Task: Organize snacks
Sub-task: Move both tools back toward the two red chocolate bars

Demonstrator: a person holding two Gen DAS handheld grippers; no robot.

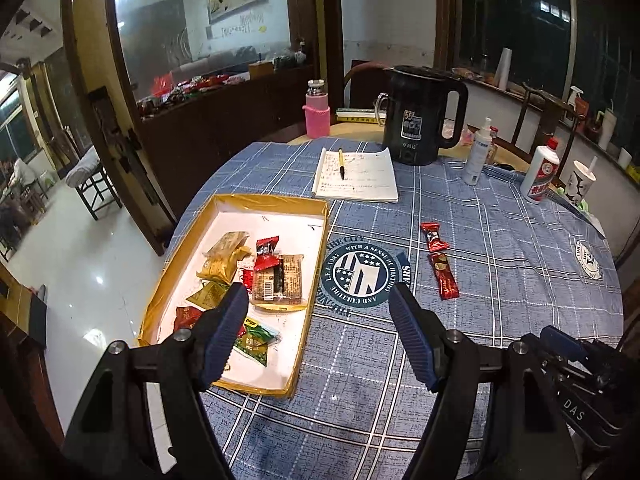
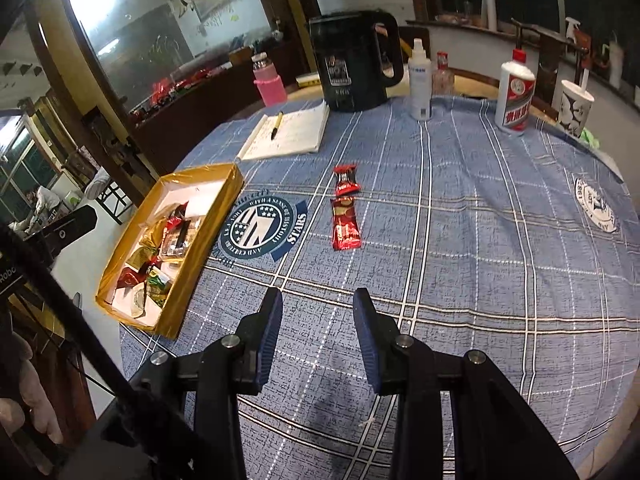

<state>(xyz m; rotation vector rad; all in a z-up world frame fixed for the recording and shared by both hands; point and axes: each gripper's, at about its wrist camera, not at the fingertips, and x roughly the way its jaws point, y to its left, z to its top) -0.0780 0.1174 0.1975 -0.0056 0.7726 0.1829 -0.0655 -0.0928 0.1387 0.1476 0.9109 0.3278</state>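
On worktop (image 2: 460,220), left: yellow box (image 1: 318,240) holds most snacks. Centre: two red sachets (image 2: 346,218) loose, end-to-end. Left hand-held gripper (image 1: 320,300) wide, right hand-held gripper (image 2: 318,300) narrower, both empty. Risk: slick flat foil slips; pinch may snag tablecloth.

tablecloth emblem (image 2: 262,229) — "STARS", rig (image 1: 574,410) — "DAS"

Snack packets (image 1: 256,276) in tray (image 1: 276,202) at left of table (image 2: 460,240). Two loose packets (image 2: 345,212) right of tray, end to end. Notebook (image 1: 356,176) farther back, pen (image 1: 341,163) on it; kettle (image 1: 420,116) behind.
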